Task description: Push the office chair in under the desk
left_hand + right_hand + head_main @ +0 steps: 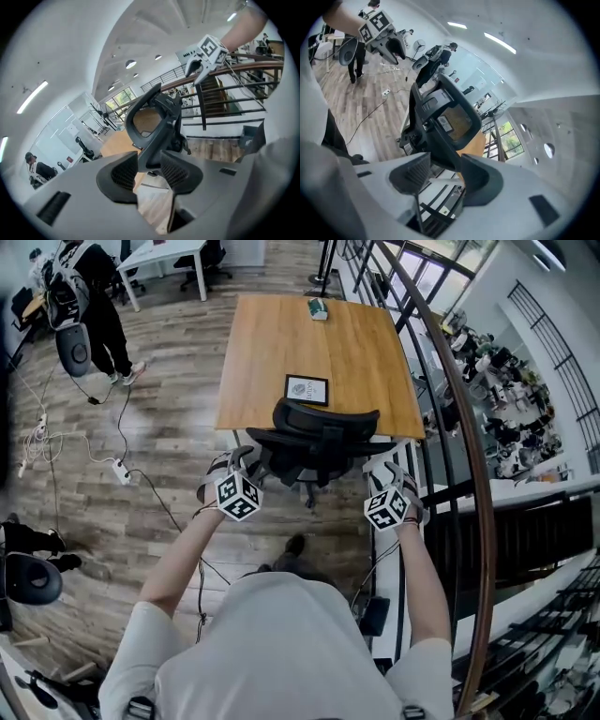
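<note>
One office chair [319, 439] stands at the 6 o'clock edge of one desk [281, 352]. Two grippers: the left gripper [149, 165] clamps its backrest rim [157, 135], the right gripper [443, 169] seemingly too. Only the head view shows the desk's card [307, 388]

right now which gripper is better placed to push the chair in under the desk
Neither side wins: the left gripper and the right gripper each grip the office chair's back frame, on opposite sides, with the desk straight ahead. One alone would likely swivel it, so push with both.
</note>
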A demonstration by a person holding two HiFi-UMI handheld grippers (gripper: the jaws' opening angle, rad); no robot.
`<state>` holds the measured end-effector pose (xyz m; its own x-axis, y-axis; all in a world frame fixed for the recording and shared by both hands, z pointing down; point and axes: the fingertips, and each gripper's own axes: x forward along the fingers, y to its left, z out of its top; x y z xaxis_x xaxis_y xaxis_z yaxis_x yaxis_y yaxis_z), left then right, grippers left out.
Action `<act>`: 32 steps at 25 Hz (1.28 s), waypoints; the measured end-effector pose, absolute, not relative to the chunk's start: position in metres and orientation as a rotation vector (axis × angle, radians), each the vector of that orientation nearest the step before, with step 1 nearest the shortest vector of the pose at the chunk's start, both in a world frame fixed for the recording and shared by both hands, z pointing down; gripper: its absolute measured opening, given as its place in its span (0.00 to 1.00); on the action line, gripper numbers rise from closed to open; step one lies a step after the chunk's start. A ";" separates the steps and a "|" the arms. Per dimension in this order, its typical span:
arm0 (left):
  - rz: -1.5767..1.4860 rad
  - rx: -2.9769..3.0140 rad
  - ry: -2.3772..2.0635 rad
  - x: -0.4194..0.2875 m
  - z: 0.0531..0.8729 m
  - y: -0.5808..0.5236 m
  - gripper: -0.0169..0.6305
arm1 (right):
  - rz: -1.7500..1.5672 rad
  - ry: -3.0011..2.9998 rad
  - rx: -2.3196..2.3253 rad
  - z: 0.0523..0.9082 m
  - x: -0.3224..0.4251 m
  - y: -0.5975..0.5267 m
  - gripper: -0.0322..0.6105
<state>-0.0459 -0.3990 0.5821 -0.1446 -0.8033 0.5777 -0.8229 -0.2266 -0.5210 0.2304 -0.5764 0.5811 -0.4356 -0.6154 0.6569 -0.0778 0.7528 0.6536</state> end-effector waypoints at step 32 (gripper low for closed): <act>0.475 2.046 -2.110 0.089 0.479 -0.337 0.02 | -0.198 -2.732 0.721 0.440 0.297 -0.475 0.05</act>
<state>0.0890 -0.3365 0.4793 -0.0486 -0.9414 0.3339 -0.9936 0.0114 -0.1125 0.2972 -0.4754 0.4396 -0.8259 -0.5010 0.2586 -0.4584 0.8637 0.2094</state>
